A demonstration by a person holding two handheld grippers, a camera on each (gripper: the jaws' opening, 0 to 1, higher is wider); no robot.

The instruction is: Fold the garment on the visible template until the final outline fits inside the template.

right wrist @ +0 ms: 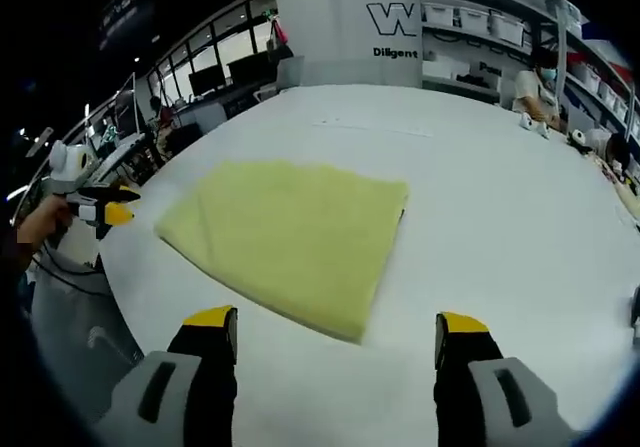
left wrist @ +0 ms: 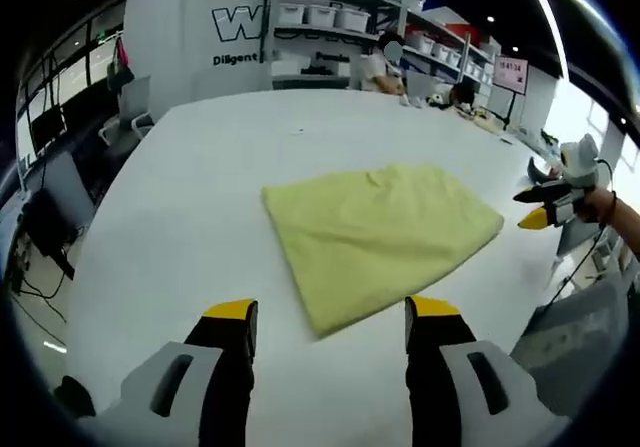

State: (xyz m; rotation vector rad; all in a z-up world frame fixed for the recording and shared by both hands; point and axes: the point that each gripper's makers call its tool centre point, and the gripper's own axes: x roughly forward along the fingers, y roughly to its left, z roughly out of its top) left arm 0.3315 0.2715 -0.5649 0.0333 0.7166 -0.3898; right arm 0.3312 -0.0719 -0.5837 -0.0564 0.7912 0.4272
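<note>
**Folded garment flat on worktop, both sets of jaws empty**

From my left gripper view, the yellow garment (left wrist: pixel 380 237) lies folded into a rough rectangle on the white worktop (left wrist: pixel 200 177), just ahead of the left gripper (left wrist: pixel 330 322). Its jaws stand wide apart with nothing between them; the yellow tips hang short of the cloth's near corner, not touching it. At the right edge of this view I see the other gripper (left wrist: pixel 545 205) held by a hand (left wrist: pixel 605 207), off the far side of the worktop; its yellow tip shows, but from here I cannot tell its gap.

From my right gripper view, the garment (right wrist: pixel 290 242) sits in the same folded shape, one edge running diagonally toward the near side. The right gripper (right wrist: pixel 335 332) is spread wide and holds nothing, its tips near the cloth's closest corner but clear of it. At the left edge a hand (right wrist: pixel 40 222) holds the left gripper (right wrist: pixel 105 207) beside the worktop (right wrist: pixel 480 197).

I cannot make out a template outline on the worktop in either view.

Behind the worktop: shelving with white bins (left wrist: pixel 320 15), a seated person (right wrist: pixel 530 87), and a white panel with dark lettering (right wrist: pixel 390 17).
</note>
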